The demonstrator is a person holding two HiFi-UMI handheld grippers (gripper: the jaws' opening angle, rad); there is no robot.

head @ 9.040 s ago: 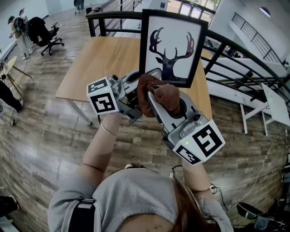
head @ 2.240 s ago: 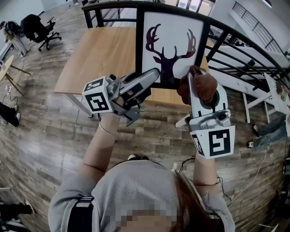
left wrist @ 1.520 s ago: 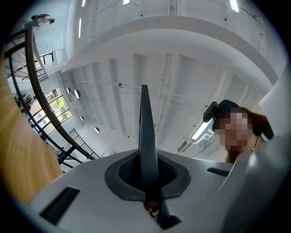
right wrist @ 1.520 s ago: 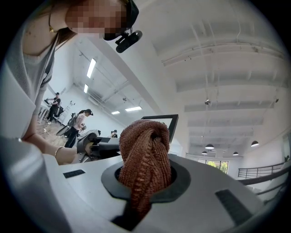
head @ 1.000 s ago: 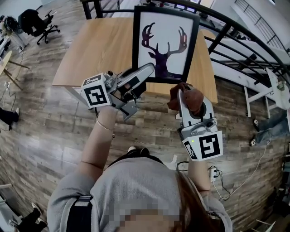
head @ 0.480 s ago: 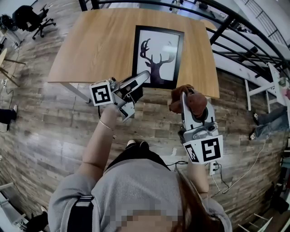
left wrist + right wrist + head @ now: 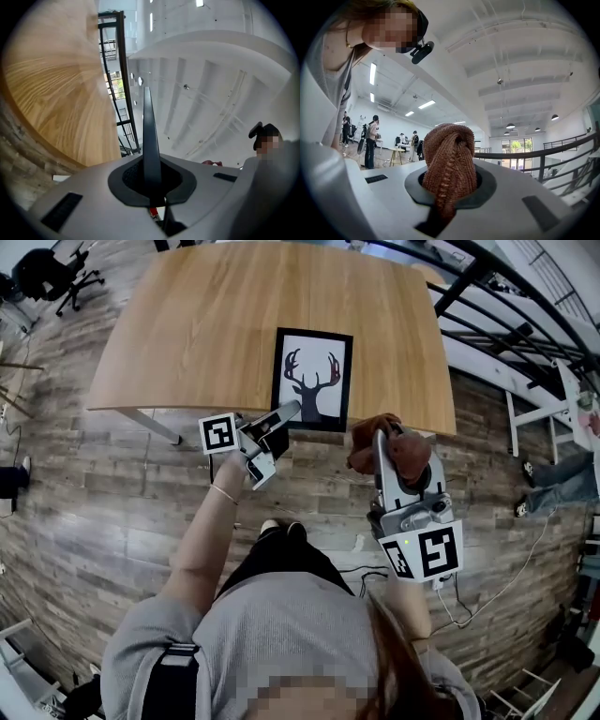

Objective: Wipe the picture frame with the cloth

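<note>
Some cloth (image 7: 450,164) inside right gripper (image 7: 379,437)

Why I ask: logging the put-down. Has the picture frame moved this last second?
Yes, downward: the picture frame covered the table's far edge; now it sits by the near edge.

The head camera is looking steeply down from well above the person onto the table (image 7: 187,324) and plank floor (image 7: 112,502). The camera on the left gripper (image 7: 292,410) is sitting close behind its jaws, rolled sideways and facing upward, catching the table at its left edge and the railing (image 7: 123,70) beyond. The camera on the right gripper (image 7: 380,439) is facing roughly level, with the cloth (image 7: 449,159) filling the near centre. All three are apparently sharing the railing
</note>
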